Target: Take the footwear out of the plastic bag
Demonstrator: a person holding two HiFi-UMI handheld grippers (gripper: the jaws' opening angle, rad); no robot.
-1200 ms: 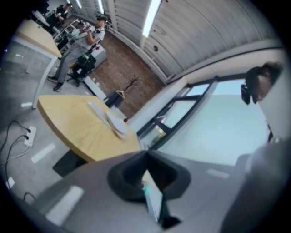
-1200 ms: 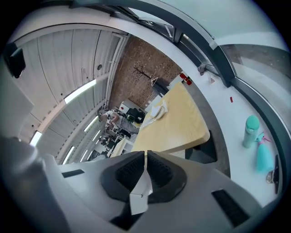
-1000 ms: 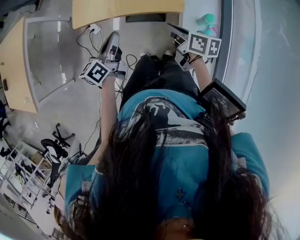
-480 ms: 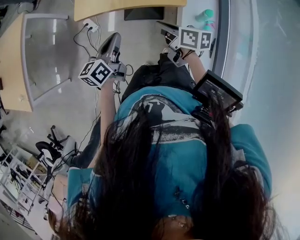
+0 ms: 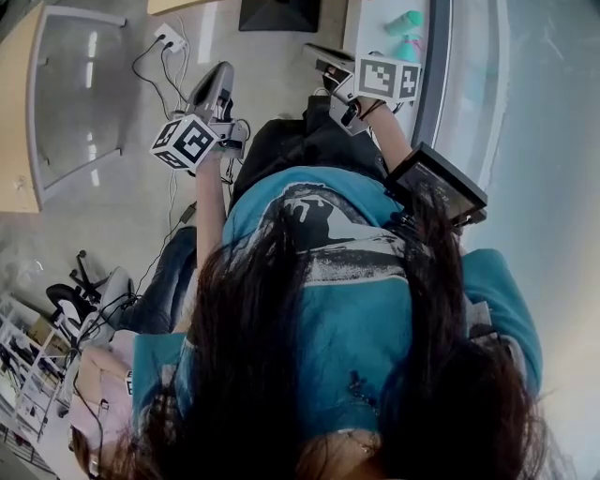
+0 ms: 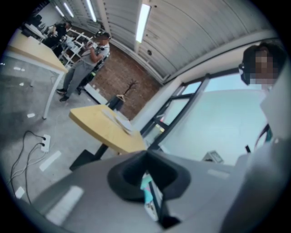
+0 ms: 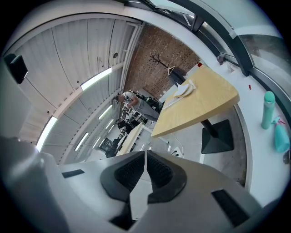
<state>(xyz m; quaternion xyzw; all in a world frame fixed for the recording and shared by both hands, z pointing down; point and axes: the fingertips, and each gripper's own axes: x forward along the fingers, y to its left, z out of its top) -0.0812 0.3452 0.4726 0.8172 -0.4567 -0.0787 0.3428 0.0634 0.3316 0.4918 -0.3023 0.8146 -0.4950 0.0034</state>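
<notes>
No footwear and no plastic bag show in any view. In the head view I look down on the person's dark hair and teal shirt (image 5: pixel 361 281), both arms held out in front over the floor. My left gripper (image 5: pixel 221 73) points away over the grey floor, its marker cube (image 5: pixel 187 141) nearest me. My right gripper (image 5: pixel 321 58) hangs beside a white ledge. The left gripper view has the left gripper (image 6: pixel 146 159) shut, with a thin teal-and-white sliver in the slit that I cannot identify. In the right gripper view the right gripper (image 7: pixel 146 159) is shut and holds nothing.
A wooden table (image 5: pixel 19 112) stands at the left, with a power strip (image 5: pixel 169 39) and cables on the floor. Two teal bottles (image 5: pixel 405 23) sit on the white ledge. A black table base (image 5: pixel 278 14) lies ahead. A black screen device (image 5: pixel 439 183) is at the right arm. A person (image 6: pixel 86 59) stands far off.
The head view has shifted, so the floor, table and ledge slid upward in the frame. Both grippers stay held out in front, still shut.
</notes>
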